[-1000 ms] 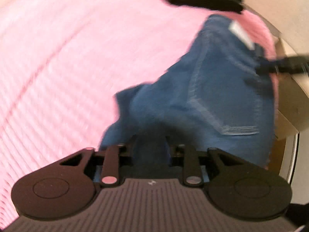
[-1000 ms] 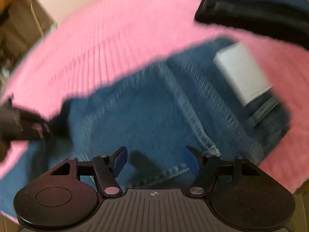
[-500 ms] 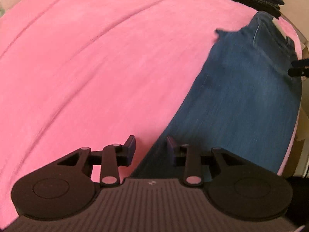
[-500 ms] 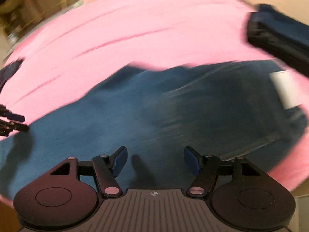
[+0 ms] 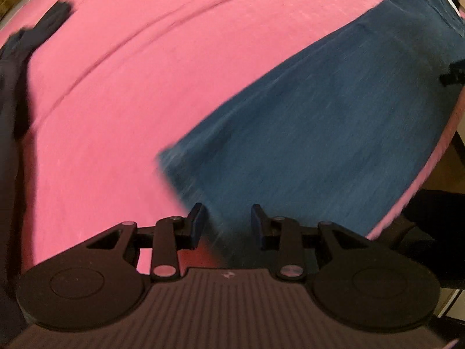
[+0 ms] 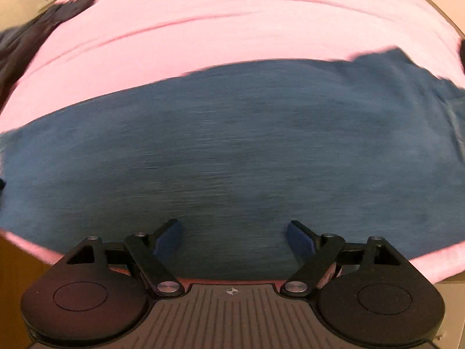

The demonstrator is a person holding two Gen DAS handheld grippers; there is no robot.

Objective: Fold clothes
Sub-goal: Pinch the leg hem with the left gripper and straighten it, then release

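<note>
- Blue jeans lie flat on the pink bedspread, filling the frame's right half.
- Left gripper: fingers apart, empty, over the jeans' hem.
- Right gripper: fingers wide apart, empty.

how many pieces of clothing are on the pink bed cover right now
2: blue denim jeans spread flat across the near side of the pink ribbed cover, and a dark crumpled garment at its far left edge. More may lie out of view.

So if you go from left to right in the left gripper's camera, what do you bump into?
Dark clothes at the left edge → pink cover → blue jeans → tip of the right gripper at the right edge.
</note>
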